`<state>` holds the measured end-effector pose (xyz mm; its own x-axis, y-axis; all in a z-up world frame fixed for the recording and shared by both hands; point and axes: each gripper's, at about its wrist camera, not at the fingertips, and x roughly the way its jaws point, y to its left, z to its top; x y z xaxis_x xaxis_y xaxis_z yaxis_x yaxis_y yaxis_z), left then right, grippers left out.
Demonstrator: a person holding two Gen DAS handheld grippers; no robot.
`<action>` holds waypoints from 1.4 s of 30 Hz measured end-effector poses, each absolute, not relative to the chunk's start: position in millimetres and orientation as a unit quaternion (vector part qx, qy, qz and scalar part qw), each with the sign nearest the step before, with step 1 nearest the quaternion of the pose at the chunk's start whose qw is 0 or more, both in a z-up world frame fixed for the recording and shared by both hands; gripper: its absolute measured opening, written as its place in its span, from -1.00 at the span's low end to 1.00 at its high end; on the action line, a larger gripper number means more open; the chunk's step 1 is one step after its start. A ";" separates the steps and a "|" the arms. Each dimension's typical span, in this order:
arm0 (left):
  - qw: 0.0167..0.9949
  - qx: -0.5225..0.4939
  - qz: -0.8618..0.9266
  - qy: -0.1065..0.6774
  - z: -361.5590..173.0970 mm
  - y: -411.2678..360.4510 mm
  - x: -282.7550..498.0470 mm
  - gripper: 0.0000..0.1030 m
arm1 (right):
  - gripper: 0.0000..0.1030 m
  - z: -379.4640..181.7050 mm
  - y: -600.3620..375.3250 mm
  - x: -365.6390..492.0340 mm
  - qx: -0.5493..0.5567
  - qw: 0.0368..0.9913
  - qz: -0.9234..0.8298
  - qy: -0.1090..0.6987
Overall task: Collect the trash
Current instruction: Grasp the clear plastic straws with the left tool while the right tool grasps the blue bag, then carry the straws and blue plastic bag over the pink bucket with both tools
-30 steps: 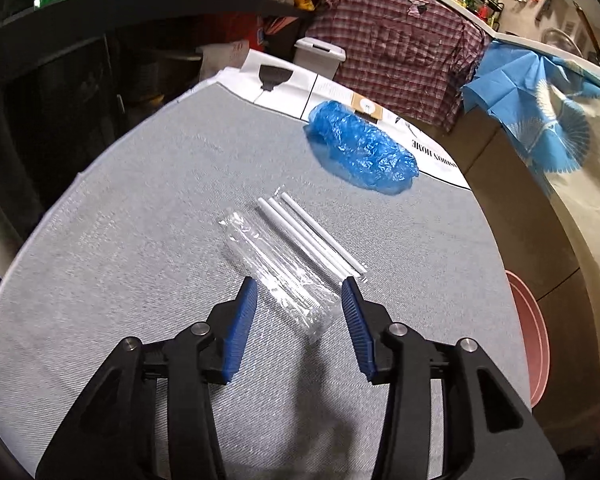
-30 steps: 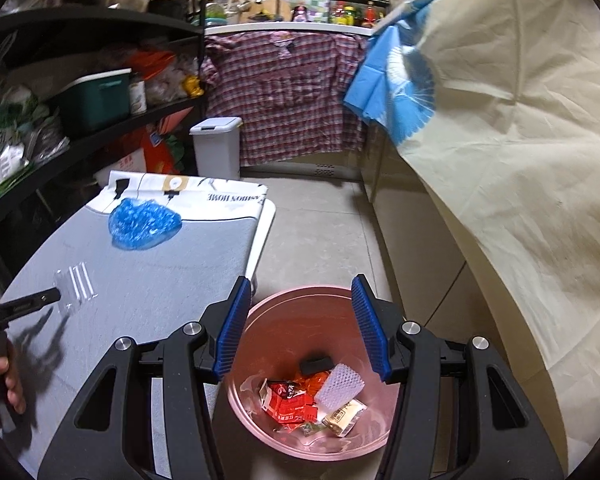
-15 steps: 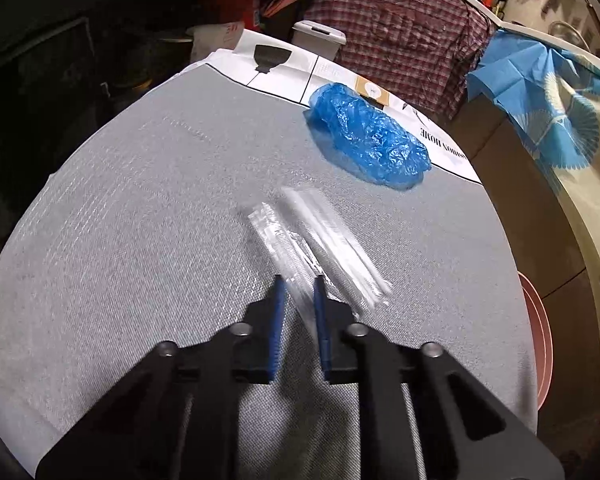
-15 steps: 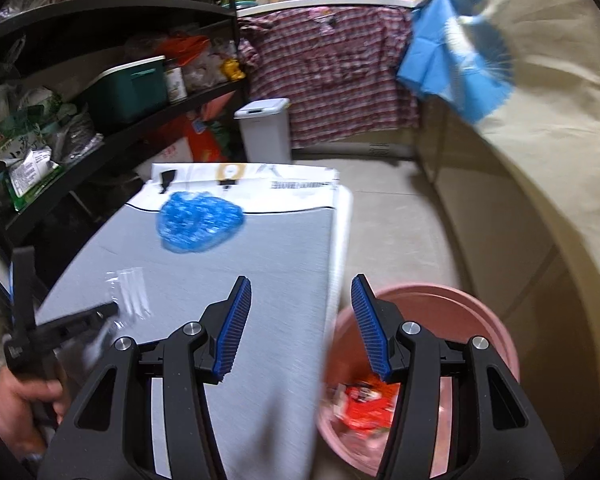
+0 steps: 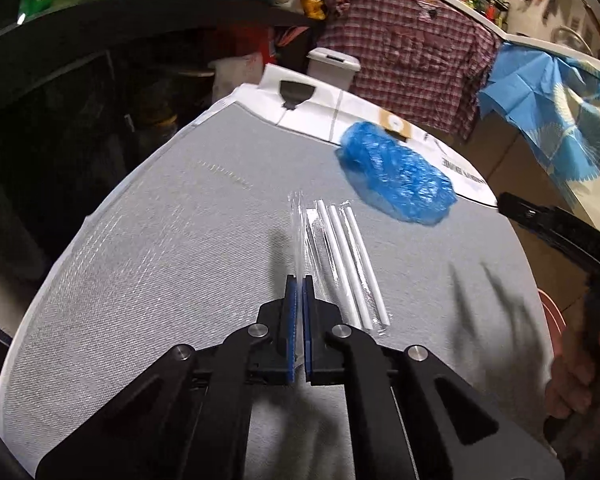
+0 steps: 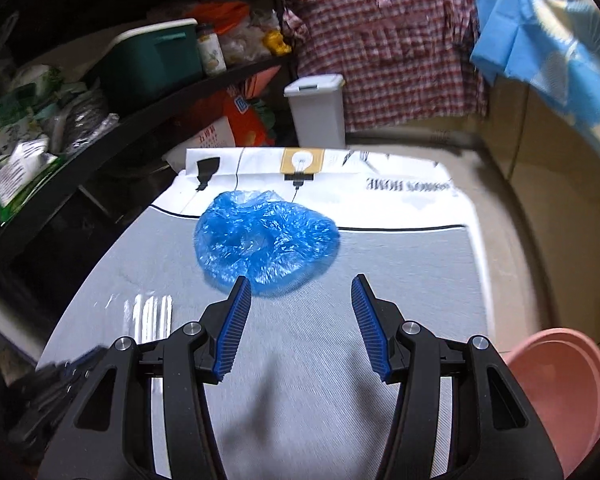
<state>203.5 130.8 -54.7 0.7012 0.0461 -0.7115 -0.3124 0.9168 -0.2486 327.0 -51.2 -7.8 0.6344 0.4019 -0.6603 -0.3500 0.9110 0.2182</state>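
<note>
Left gripper (image 5: 299,280) angled down, pinching clear straw wrapper (image 5: 300,236); right gripper (image 6: 300,292) spread, tilted toward blue plastic cover (image 6: 266,246).

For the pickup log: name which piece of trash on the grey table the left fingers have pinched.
The clear straw wrapper, transparent with white straws inside, is clamped in the left gripper. The crumpled blue plastic lies apart, untouched.

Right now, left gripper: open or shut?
Shut. The left gripper has its blue pads pinched on the clear wrapper beside the white straws.
</note>
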 end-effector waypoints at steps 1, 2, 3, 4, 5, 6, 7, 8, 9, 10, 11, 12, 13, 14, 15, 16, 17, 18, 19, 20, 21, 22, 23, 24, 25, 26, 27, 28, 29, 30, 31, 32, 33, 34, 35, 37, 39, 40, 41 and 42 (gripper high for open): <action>0.903 -0.183 0.100 0.377 -56.8 132.7 203.9 -0.95 | 0.04 -11.6 -47.6 333.4 0.040 0.900 0.210 0.379; 0.901 -0.184 0.100 0.379 -58.4 133.3 204.7 -0.95 | 0.04 -15.0 -44.2 338.3 0.043 0.898 0.211 0.383; 0.901 -0.184 0.100 0.380 -59.1 132.6 205.6 -0.95 | 0.04 -18.8 -39.8 344.8 0.045 0.897 0.210 0.387; 0.901 -0.183 0.100 0.379 -59.1 132.2 206.0 -0.95 | 0.04 -22.3 -36.1 351.6 0.048 0.896 0.209 0.390; 0.902 -0.182 0.099 0.379 -58.7 131.4 206.5 -0.95 | 0.04 -25.9 -33.3 358.3 0.053 0.893 0.208 0.396; 0.903 -0.180 0.098 0.378 -58.4 130.1 207.3 -0.95 | 0.06 -29.1 -31.6 363.7 0.057 0.890 0.206 0.402; 0.903 -0.177 0.097 0.378 -57.9 129.0 208.0 -0.95 | 0.06 -33.7 -29.4 370.3 0.062 0.886 0.205 0.410; 0.904 -0.176 0.097 0.378 -57.9 128.2 208.6 -0.95 | 0.06 -36.4 -28.1 374.1 0.064 0.884 0.206 0.414; 0.904 -0.174 0.097 0.378 -57.9 127.8 209.1 -0.95 | 0.06 -39.2 -25.2 377.8 0.062 0.883 0.208 0.415; 0.904 -0.173 0.096 0.379 -58.4 127.5 209.6 -0.95 | 0.06 -40.9 -22.1 380.2 0.057 0.883 0.208 0.416; 0.903 -0.173 0.096 0.380 -59.2 127.5 210.1 -0.95 | 0.06 -43.7 -18.2 382.1 0.051 0.882 0.208 0.419; 0.903 -0.174 0.096 0.381 -60.1 127.7 210.4 -0.95 | 0.06 -46.7 -15.5 383.3 0.047 0.880 0.209 0.423; 0.903 -0.174 0.096 0.382 -60.7 128.0 211.4 -0.95 | 0.06 -48.9 -14.4 384.3 0.044 0.879 0.210 0.426; 0.902 -0.175 0.096 0.382 -60.7 127.4 212.0 -0.95 | 0.03 -51.7 -11.5 384.2 0.037 0.878 0.209 0.429; 0.903 -0.174 0.096 0.382 -60.6 126.4 212.9 -0.95 | -0.07 -52.7 -11.1 383.9 0.034 0.878 0.206 0.430; 0.903 -0.174 0.095 0.382 -60.5 125.7 213.4 -0.95 | -0.14 -53.2 -11.5 383.9 0.034 0.878 0.205 0.431; 0.903 -0.173 0.094 0.382 -60.4 124.4 214.2 -0.95 | -0.21 -53.0 -12.1 383.8 0.034 0.879 0.204 0.430; 0.903 -0.172 0.092 0.382 -60.3 123.5 214.8 -0.95 | -0.33 -52.2 -12.3 383.3 0.031 0.880 0.203 0.428; 0.903 -0.172 0.092 0.382 -60.2 123.4 215.5 -0.95 | -0.47 -51.7 -12.4 383.1 0.028 0.881 0.203 0.427; 0.903 -0.172 0.091 0.382 -60.0 123.0 215.7 -0.95 | -0.79 -51.5 -12.7 382.2 0.026 0.881 0.204 0.427; 0.903 -0.173 0.091 0.382 -59.6 123.2 216.1 -0.95 | -0.92 -51.4 -13.3 381.8 0.026 0.880 0.205 0.427; 0.904 -0.173 0.091 0.381 -59.1 122.9 215.8 -0.95 | -0.94 -50.6 -14.0 380.5 0.025 0.881 0.206 0.425; 0.904 -0.173 0.090 0.381 -58.7 122.9 215.5 -0.95 | -0.97 -48.5 -14.9 377.8 0.022 0.884 0.204 0.421; 0.905 -0.170 0.089 0.380 -57.8 121.8 214.6 -0.95 | -0.98 -46.1 -16.2 375.6 0.019 0.886 0.202 0.417; 0.906 -0.168 0.088 0.379 -57.2 121.3 213.9 -0.95 | -0.98 -44.4 -17.3 373.8 0.018 0.888 0.201 0.414; 0.906 -0.167 0.087 0.379 -56.7 121.4 212.8 -0.95 | -0.98 -40.5 -19.9 370.6 0.018 0.890 0.199 0.410; 0.906 -0.168 0.086 0.378 -55.5 121.6 210.8 -0.95 | -0.98 -37.6 -21.6 368.7 0.019 0.891 0.198 0.409; 0.907 -0.169 0.085 0.377 -54.2 121.6 209.3 -0.95 | -0.98 -34.5 -23.6 366.4 0.019 0.892 0.196 0.407; 0.908 -0.168 0.083 0.375 -51.8 121.6 206.5 -0.95 | -0.99 -31.1 -25.5 363.7 0.020 0.893 0.196 0.405; 0.909 -0.167 0.082 0.373 -50.4 121.9 205.1 -0.95 | -0.99 -25.0 -28.0 358.5 0.018 0.894 0.196 0.402; 0.910 -0.166 0.081 0.370 -48.1 122.0 202.6 -0.95 | -0.99 -20.6 -29.1 354.0 0.015 0.895 0.197 0.399; 0.911 -0.167 0.081 0.368 -45.8 122.7 200.2 -0.95 | -0.99 -17.1 -29.0 350.2 0.011 0.897 0.198 0.396; 0.912 -0.168 0.080 0.365 -43.2 123.5 197.9 -0.95 | -0.99 -10.0 -30.3 342.3 0.003 0.900 0.198 0.389; 0.913 -0.168 0.079 0.362 -40.8 124.2 196.1 -0.95 | -0.99 -5.9 -30.8 337.8 -0.002 0.901 0.199 0.386; 0.916 -0.167 0.078 0.358 -37.2 124.2 193.4 -0.96 | -0.99 -1.2 -31.9 331.9 -0.007 0.903 0.200 0.381; 0.919 -0.163 0.077 0.352 -32.1 123.6 189.7 -0.96 | -0.99 9.4 -33.5 318.8 -0.021 0.906 0.201 0.373; 0.920 -0.162 0.076 0.347 -27.8 123.9 186.1 -0.96 | -0.99 20.8 -35.6 305.2 -0.033 0.908 0.203 0.365; 0.921 -0.162 0.075 0.345 -25.9 123.5 183.9 -0.96 | -0.99 26.4 -37.1 298.0 -0.039 0.909 0.205 0.360; 0.922 -0.161 0.075 0.343 -24.0 122.7 181.1 -0.96 | -0.99 29.9 -38.8 292.3 -0.042 0.910 0.206 0.357; 0.923 -0.160 0.074 0.342 -22.7 122.1 178.9 -0.96 | -0.99 34.2 -41.3 285.1 -0.046 0.911 0.207 0.353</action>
<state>178.9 122.1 -22.7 0.7553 0.0275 -0.6548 -0.2463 0.9378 -0.2447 285.1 -41.3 34.2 0.6650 0.3442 -0.6628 -0.4097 0.9101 0.0616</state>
